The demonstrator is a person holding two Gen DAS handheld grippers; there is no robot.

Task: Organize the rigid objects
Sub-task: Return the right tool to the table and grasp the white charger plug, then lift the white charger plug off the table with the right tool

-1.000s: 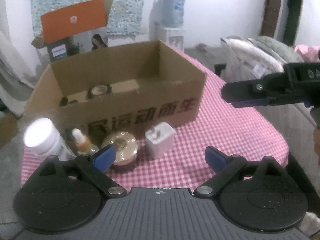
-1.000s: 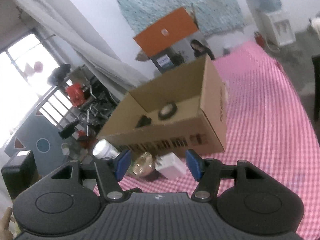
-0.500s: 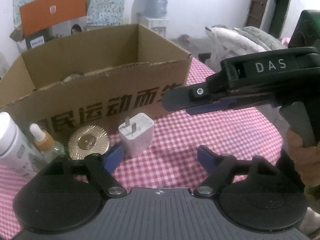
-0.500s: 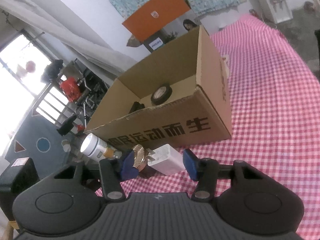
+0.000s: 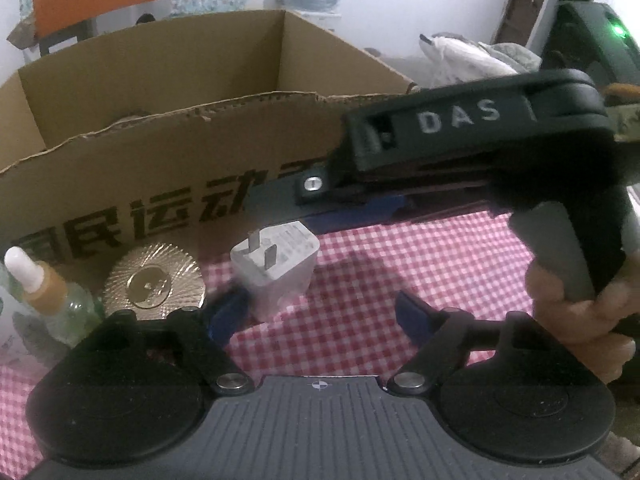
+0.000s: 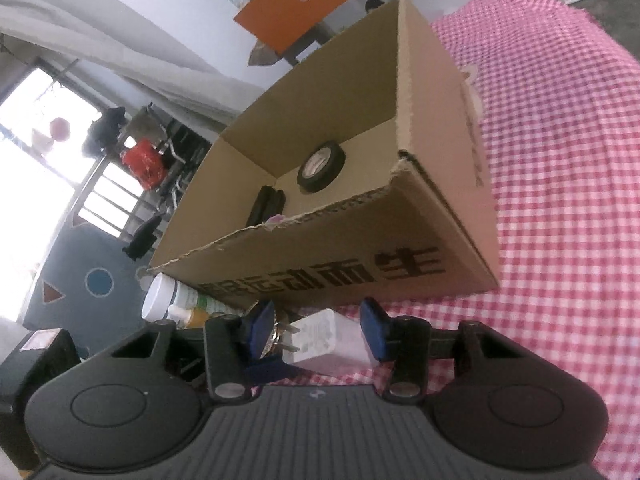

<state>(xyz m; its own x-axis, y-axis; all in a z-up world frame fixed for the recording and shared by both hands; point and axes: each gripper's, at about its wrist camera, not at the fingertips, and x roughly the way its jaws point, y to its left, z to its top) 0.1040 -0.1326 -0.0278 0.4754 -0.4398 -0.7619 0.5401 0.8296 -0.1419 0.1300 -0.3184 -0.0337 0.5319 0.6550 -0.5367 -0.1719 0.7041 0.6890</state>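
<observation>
Cardboard box (image 6: pixel 420 240) already holds a tape roll (image 6: pixel 321 166) and a dark object. Outside remain the charger (image 6: pixel 320 340) — bracketed by the right gripper (image 6: pixel 316 330), jaws spread — gold disc (image 5: pixel 154 280), dropper bottle (image 5: pixel 48 292) and white bottle (image 6: pixel 164 300); left gripper (image 5: pixel 320 312) jaws spread, empty.

1. The right gripper (image 6: pixel 318 334) is spread wide, its blue pads on either side of a white charger (image 6: pixel 320 338), not touching it.
2. The charger lies on the checked tablecloth (image 6: pixel 560 160) just before the cardboard box (image 6: pixel 360 260).
3. Inside the box are a tape roll (image 6: pixel 321 167) and a black object (image 6: pixel 266 206).
4. A white-capped bottle (image 6: pixel 160 300) lies at the box's near left corner.
</observation>
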